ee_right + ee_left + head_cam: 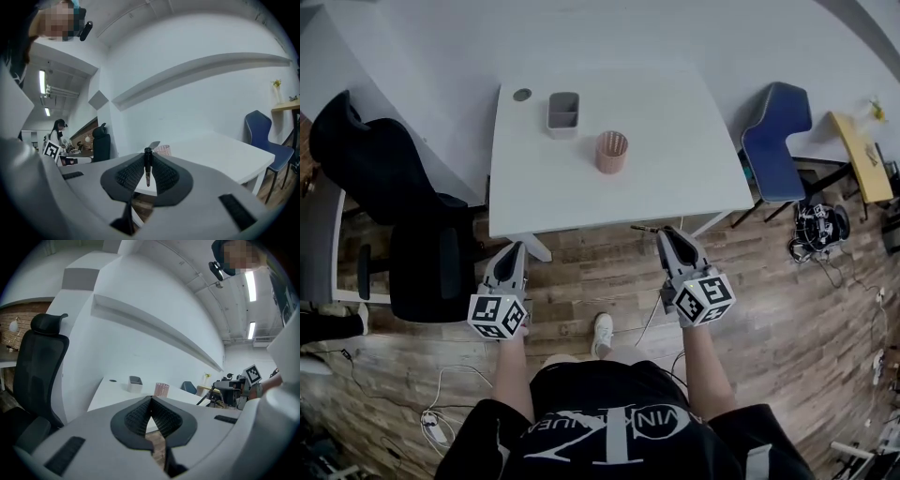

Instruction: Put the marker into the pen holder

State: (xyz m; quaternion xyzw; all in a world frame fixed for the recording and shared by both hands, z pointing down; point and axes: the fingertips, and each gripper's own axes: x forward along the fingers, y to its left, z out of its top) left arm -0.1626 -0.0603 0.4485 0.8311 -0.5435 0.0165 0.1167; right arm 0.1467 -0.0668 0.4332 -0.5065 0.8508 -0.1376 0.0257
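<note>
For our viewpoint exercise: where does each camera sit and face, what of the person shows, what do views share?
Head view: on the head, steeply down at the white rectangular table; forearms, torso, left gripper, right gripper show.
Left gripper view: rides it, facing past shut, empty jaws to the table; person's head top right.
Right gripper view: likewise, jaws clamping a thin dark marker; head top left.
All share the pink perforated pen holder.
</note>
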